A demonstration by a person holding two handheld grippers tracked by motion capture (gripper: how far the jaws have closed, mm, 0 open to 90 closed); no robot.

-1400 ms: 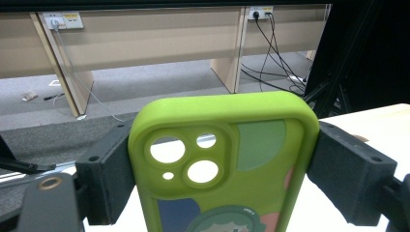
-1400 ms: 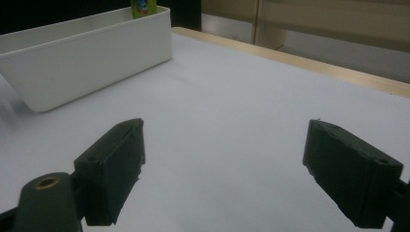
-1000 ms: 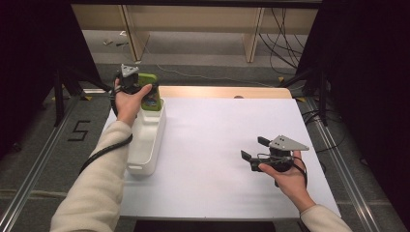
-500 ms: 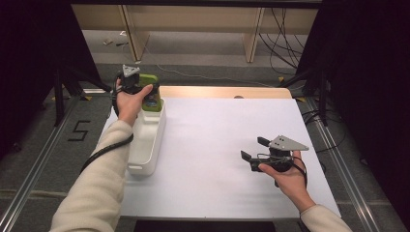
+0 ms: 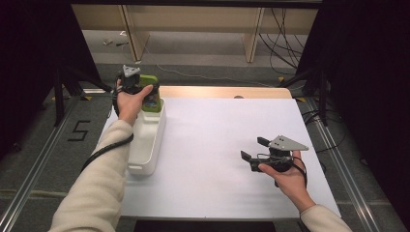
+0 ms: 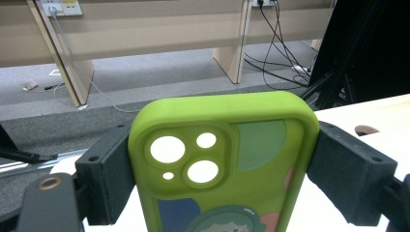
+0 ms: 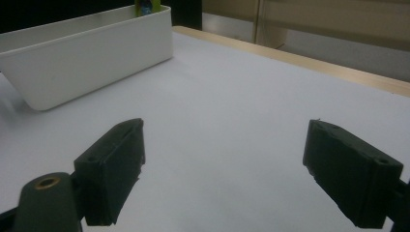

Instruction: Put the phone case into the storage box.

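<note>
Notably, floor mark "5" (image 5: pixel 79 131), unbranded green phone case (image 6: pixel 222 164)

Looked like a lab recording rig: white-covered table (image 5: pixel 227 140) flanked by black curtains (image 5: pixel 367 72) left and right, metal floor rails (image 5: pixel 29 174), loose cables (image 5: pixel 285 29) upper right, wall sockets (image 6: pixel 60 7) upper left.

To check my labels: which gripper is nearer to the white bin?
Left. The left gripper holds a green phone case over the white bin's far end; the right gripper hovers apart, open.
</note>
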